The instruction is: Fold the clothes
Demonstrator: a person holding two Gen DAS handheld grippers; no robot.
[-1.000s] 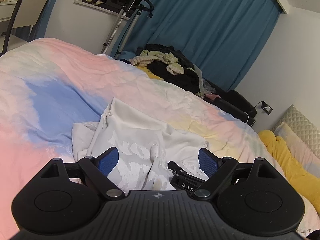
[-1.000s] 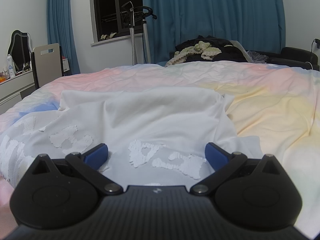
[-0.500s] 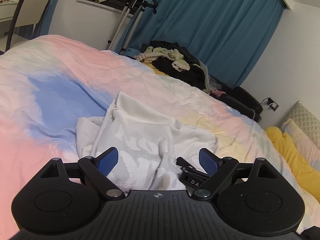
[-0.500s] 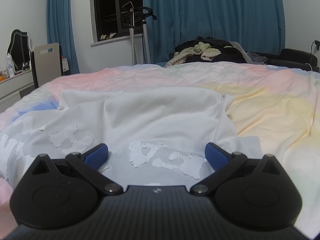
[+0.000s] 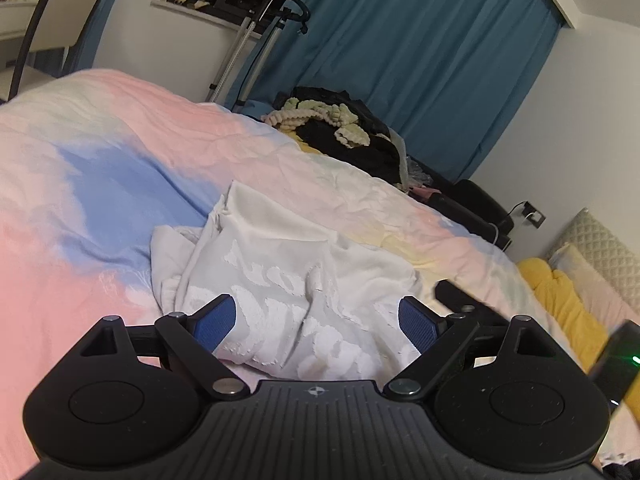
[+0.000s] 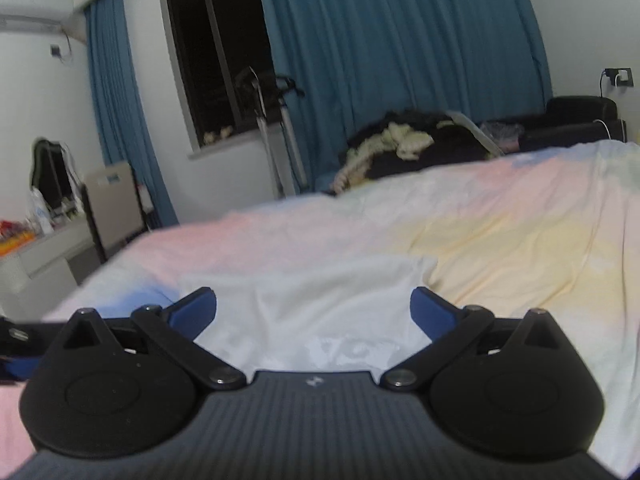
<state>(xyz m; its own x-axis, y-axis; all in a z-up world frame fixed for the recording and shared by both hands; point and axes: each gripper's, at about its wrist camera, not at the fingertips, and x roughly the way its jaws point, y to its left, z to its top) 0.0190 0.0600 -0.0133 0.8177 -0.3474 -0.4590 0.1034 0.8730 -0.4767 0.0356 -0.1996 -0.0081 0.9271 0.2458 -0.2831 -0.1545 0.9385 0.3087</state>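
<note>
Lying rumpled on the bed (image 5: 120, 128), white shirt (image 5: 304, 280) sits mid-quilt, likely put there for folding, no fold made yet | left tongs (image 5: 316, 320) spread wide just above its near edge, gripping nothing | right tongs (image 6: 314, 312) likewise gaping, empty, raised over the shirt's far part

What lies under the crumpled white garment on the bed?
The white garment rests on a pastel quilt, whose pink, blue and yellow patches show all around it. Whether anything else sits beneath the garment's bunched folds cannot be seen.
</note>
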